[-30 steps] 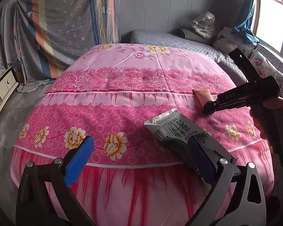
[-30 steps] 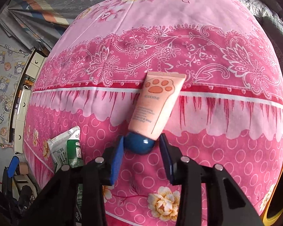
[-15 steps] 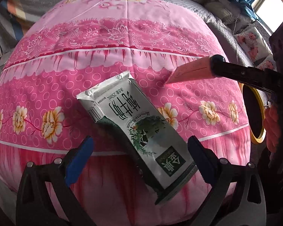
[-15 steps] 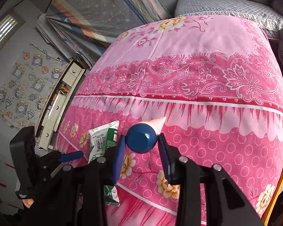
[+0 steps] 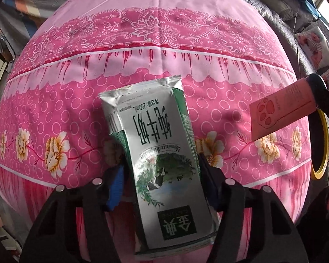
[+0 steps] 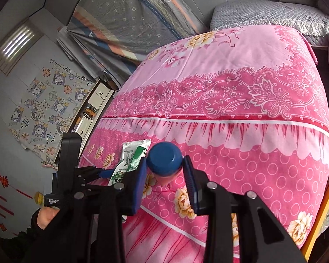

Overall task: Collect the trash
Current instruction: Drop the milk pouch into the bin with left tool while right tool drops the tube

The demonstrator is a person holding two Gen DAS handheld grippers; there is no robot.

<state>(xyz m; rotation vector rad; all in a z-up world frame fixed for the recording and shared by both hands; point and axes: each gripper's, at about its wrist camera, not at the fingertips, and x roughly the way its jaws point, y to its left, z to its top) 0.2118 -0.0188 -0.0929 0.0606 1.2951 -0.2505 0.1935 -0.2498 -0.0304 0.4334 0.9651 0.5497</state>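
Observation:
A silver and green milk carton (image 5: 162, 153) lies at the near edge of the pink flowered bed (image 5: 160, 50). My left gripper (image 5: 160, 175) is shut on the carton, a finger on each side. My right gripper (image 6: 165, 171) is shut on the blue cap (image 6: 164, 159) of a peach tube with a paw print (image 5: 280, 109) and holds it in the air over the bed's right side. The carton (image 6: 129, 160) and the left gripper also show at the left of the right wrist view.
A yellow-rimmed bin (image 5: 321, 144) stands past the bed's right edge. A grey quilted bed (image 6: 272, 13) with pillows lies behind. A white cabinet (image 6: 92, 107) stands against the left wall. A striped sheet (image 6: 125, 17) hangs at the back.
My left gripper has moved forward and shut on the milk carton. My right gripper has lifted the tube off the bed and carried it toward the right edge.

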